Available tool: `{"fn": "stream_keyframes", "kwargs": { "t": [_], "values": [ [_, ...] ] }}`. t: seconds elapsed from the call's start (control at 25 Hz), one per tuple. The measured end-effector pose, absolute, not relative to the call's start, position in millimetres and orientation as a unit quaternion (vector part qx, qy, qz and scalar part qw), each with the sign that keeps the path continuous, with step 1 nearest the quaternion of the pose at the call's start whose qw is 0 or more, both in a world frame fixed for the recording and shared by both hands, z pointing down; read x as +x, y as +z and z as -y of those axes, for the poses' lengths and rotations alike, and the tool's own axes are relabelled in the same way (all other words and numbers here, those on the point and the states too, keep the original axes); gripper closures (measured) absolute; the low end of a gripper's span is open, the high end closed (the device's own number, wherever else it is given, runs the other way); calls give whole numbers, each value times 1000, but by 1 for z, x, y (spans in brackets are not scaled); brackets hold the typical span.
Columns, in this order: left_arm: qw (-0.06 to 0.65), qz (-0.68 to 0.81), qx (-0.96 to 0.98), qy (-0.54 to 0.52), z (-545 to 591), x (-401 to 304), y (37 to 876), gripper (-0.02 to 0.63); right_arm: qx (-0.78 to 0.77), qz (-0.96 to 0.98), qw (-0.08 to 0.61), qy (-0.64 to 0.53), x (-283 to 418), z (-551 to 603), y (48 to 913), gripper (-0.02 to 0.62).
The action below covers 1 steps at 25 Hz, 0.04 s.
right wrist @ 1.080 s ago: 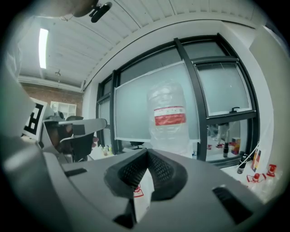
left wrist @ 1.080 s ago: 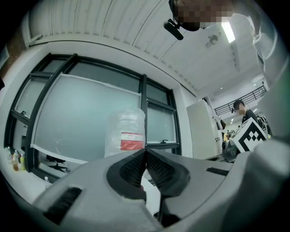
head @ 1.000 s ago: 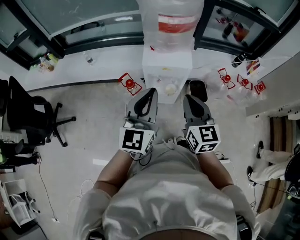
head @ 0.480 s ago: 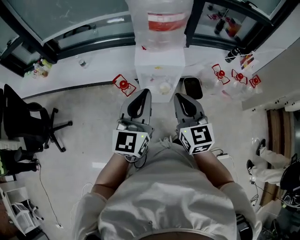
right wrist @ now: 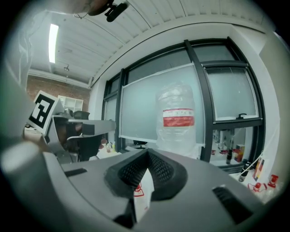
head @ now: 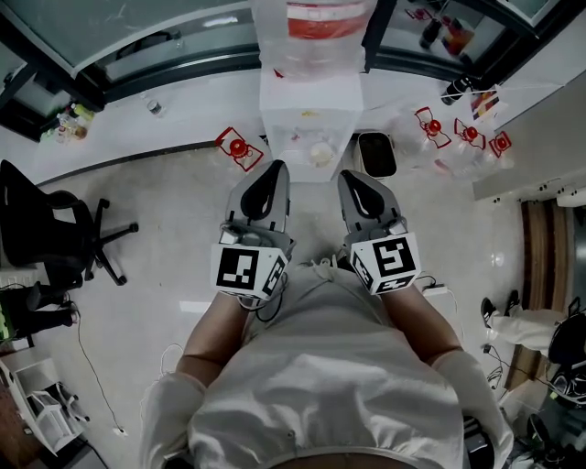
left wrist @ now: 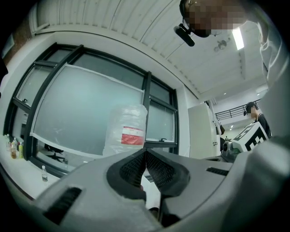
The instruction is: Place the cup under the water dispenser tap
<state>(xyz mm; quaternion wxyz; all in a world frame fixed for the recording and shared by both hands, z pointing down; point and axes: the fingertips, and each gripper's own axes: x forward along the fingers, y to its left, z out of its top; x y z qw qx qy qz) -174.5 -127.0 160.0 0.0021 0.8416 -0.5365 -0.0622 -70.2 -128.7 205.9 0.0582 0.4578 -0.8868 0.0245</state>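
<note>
Cup (head: 320, 154), small, pale and round as seen from above, sits in the front recess of the white box-shaped water dispenser (head: 284, 128). Above it is the dispenser's clear plastic bottle with a red label (head: 316, 23). Whether the cup stands right under a tap cannot be made out. Two grey plastic tools are held side by side in front of the dispenser, pointing at it and apart from it. The left tool (left wrist: 145, 154) has its black ribbed pads pressed together at the tips, with nothing between them. The right tool (right wrist: 147, 154) is likewise closed and empty. A black bin (head: 376, 153) stands just beside the dispenser, on the right tool's side.
</note>
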Motion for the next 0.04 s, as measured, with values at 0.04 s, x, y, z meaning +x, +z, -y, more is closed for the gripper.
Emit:
{"fn": "stream_keyframes", "kwargs": {
  "t": [0.04],
  "values": [
    [3,537,841,-63,128,-175,160,588,459,886,58,23,-70,129,206,568]
  ]
}}
